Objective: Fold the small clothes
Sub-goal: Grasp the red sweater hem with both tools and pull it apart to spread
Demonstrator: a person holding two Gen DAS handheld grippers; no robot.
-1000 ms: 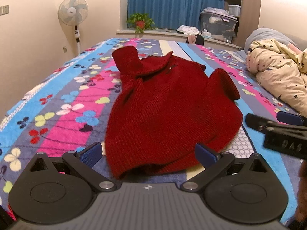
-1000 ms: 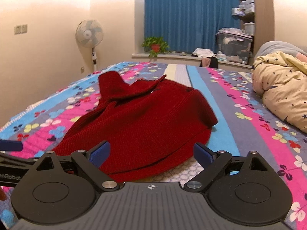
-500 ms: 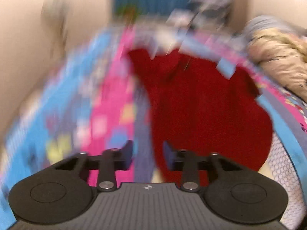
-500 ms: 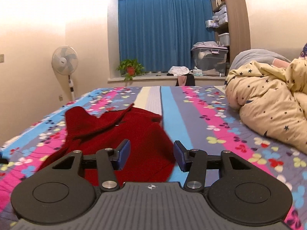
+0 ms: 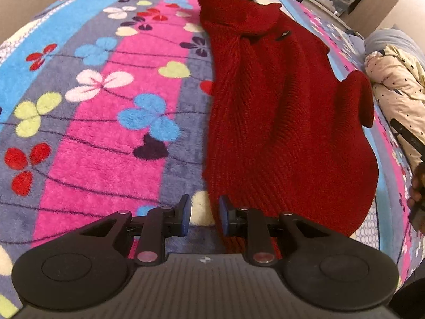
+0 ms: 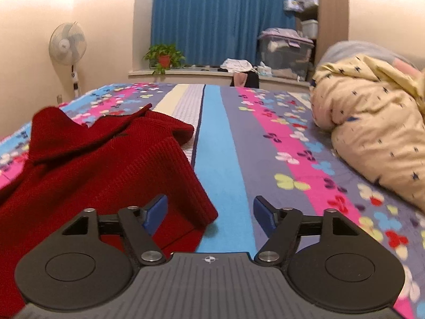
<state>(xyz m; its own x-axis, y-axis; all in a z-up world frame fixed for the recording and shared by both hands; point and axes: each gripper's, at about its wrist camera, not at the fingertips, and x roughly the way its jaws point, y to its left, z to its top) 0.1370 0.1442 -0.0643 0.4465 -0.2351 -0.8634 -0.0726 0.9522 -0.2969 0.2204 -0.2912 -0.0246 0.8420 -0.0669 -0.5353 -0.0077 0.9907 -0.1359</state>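
A small dark red knit sweater (image 5: 279, 106) lies spread on the flowered blanket (image 5: 106, 106), collar at the far end. My left gripper (image 5: 203, 215) hovers over the sweater's near left hem corner, jaws partly closed with a narrow gap, holding nothing. In the right wrist view the sweater (image 6: 93, 172) lies at the left. My right gripper (image 6: 209, 212) is open at the sweater's near right corner, the hem edge between the jaws, not pinched. The right gripper also shows at the right edge of the left wrist view (image 5: 417, 207).
A rumpled yellow star-print duvet (image 6: 372, 133) lies on the bed's right side. A standing fan (image 6: 67, 45), a potted plant (image 6: 163, 57), blue curtains (image 6: 220, 18) and storage bins (image 6: 284, 53) stand beyond the bed's far end.
My left gripper has moved to the sweater's left hem corner, tilted down and narrowed its jaws. My right gripper has moved to the right hem corner, narrowed, then opened wider again.
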